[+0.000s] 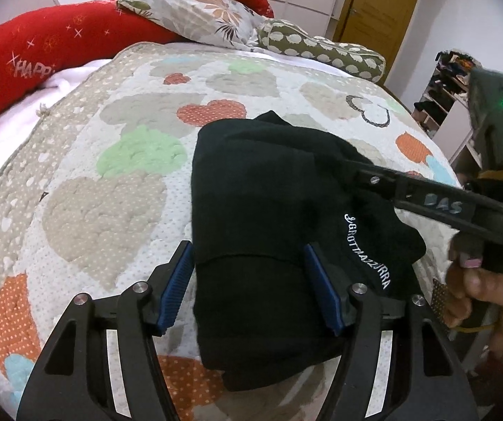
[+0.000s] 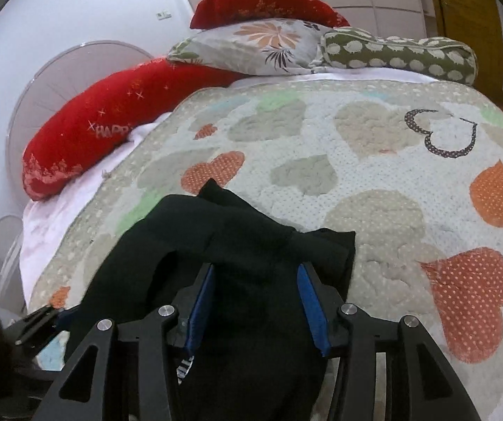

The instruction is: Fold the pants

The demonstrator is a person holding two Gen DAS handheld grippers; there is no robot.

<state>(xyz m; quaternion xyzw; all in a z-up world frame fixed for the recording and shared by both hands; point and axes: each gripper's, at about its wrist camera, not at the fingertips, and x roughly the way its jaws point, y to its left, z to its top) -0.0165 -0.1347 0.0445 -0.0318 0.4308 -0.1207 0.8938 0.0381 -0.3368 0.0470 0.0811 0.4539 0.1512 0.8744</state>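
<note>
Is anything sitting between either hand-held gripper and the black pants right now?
Nothing visible. The pants lie folded on the quilt, directly between the open fingers of the left hand-held gripper; the right hand-held gripper also straddles the fabric, open.

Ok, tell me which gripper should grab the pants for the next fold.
Probably the right gripper: pants fill the gap between its open jaws. The left gripper, also open, has one finger over the quilt.

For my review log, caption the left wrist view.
Open left gripper over folded black pants on heart-patterned quilt; right gripper reaching across them.
</note>
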